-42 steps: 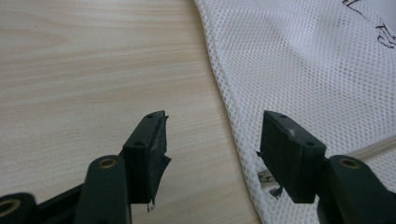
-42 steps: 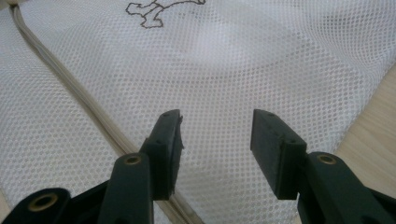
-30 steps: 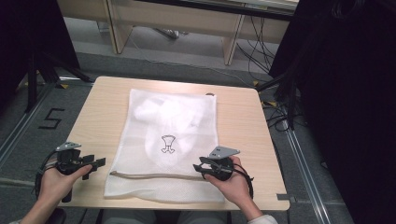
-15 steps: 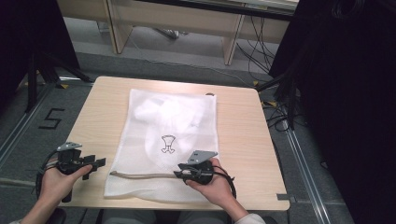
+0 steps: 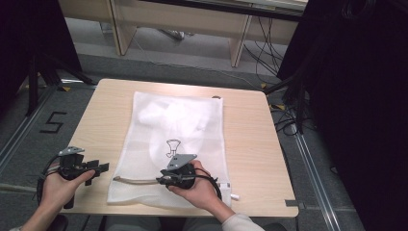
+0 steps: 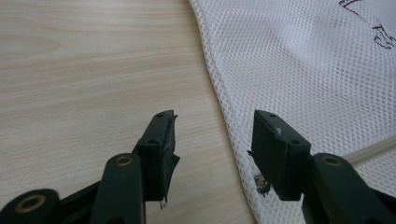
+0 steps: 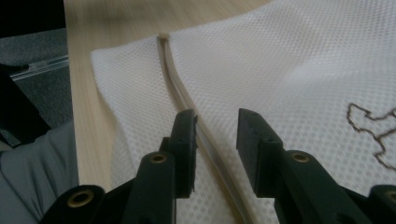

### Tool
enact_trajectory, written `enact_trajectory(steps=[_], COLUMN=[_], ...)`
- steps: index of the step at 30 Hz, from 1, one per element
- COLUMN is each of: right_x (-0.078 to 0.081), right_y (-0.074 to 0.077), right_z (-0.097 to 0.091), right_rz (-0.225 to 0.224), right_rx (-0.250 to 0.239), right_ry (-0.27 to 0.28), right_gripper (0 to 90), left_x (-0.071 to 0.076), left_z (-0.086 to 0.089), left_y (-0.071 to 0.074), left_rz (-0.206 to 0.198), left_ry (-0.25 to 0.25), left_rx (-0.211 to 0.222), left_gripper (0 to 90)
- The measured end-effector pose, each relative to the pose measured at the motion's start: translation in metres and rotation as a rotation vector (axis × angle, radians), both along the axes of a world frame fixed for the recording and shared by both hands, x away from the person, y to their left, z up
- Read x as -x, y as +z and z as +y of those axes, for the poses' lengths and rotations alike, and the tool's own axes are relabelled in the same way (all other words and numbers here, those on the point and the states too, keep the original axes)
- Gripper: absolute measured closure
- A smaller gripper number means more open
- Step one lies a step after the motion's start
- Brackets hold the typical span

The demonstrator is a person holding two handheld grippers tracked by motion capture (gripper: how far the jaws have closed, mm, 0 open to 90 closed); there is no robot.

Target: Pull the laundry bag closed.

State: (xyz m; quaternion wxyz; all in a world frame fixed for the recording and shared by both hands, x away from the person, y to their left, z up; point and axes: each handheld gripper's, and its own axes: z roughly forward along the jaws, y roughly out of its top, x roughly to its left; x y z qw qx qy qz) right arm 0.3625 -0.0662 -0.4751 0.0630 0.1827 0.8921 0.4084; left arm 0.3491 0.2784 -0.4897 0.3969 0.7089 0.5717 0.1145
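So the setup is one light wooden square table (image 5: pixel 245 144) on a grey floor (image 5: pixel 29 144), with dark curtains on both sides and pale wooden furniture legs plus loose cables behind it at 12 o'clock. There's a black "5" marked on the floor (image 5: pixel 53 122) at about 9 o'clock from the table.

Count-wise: one table, one bag, two grippers, two hands.

Starting from the left: the left hand (image 5: pixel 57 190) holds the left black two-jaw gripper (image 5: pixel 102 167) at roughly 8 o'clock of the table, over bare wood just beside the bag's left edge. Its jaws are spread apart with nothing between them; in the left gripper view (image 6: pixel 212 140) the mesh edge runs right under the gap.

Middle of the table: one white mesh laundry bag (image 5: pixel 178 125) lying flat, with a small dark printed figure (image 5: pixel 171 146) on it and a beige zipper (image 5: pixel 137 180) running across its near end.

Then the right hand (image 5: pixel 199 190) with the right black two-jaw gripper (image 5: pixel 161 180) at about 6 o'clock, on top of the bag. In the right gripper view (image 7: pixel 217 130) its jaws are parted and sit either side of the beige zipper, not closed on it.
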Motion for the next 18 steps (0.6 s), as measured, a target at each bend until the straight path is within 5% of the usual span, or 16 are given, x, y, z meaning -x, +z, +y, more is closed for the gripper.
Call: enact_trajectory(steps=[18], right_x=[-0.004], right_y=[-0.001], right_z=[0.044], right_rz=[-0.017], right_rx=[0.026], right_ry=[0.044], right_gripper=[72.6], left_x=[0.0], left_z=[0.0], left_y=[-0.001], left_rz=[-0.005], left_ry=[0.016], left_rx=[0.019], left_gripper=[49.4])
